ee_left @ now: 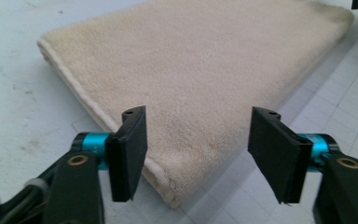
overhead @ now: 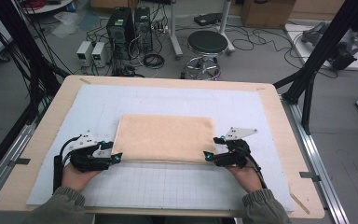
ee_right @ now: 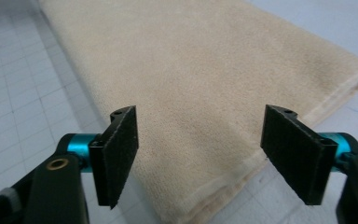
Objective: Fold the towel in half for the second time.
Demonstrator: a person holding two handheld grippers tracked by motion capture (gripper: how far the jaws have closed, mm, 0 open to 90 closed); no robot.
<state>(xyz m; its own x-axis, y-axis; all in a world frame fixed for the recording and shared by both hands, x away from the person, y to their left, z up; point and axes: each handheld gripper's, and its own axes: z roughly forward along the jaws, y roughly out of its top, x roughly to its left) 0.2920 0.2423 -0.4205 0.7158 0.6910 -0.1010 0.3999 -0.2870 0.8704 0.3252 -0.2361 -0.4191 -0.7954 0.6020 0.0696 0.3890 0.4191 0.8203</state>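
Folding towel (overhead: 165, 137): lay doubled on desk (overhead: 279, 121).
Left claw (ee_left: 198, 156): spread, at near corner.
Right claw (ee_right: 205, 156): spread likewise.
Advice: pinch both corners evenly.

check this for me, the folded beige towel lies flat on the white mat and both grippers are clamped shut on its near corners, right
Not quite. The folded beige towel does lie flat on the white mat, but the left gripper and right gripper are open at its near corners. Both gripper views show the pads apart, not pressing the cloth.

Cream-beige folded towel (overhead: 166, 137), pale grey gridded mat (overhead: 168, 184), light wooden table (overhead: 279, 121), black claws with teal collars
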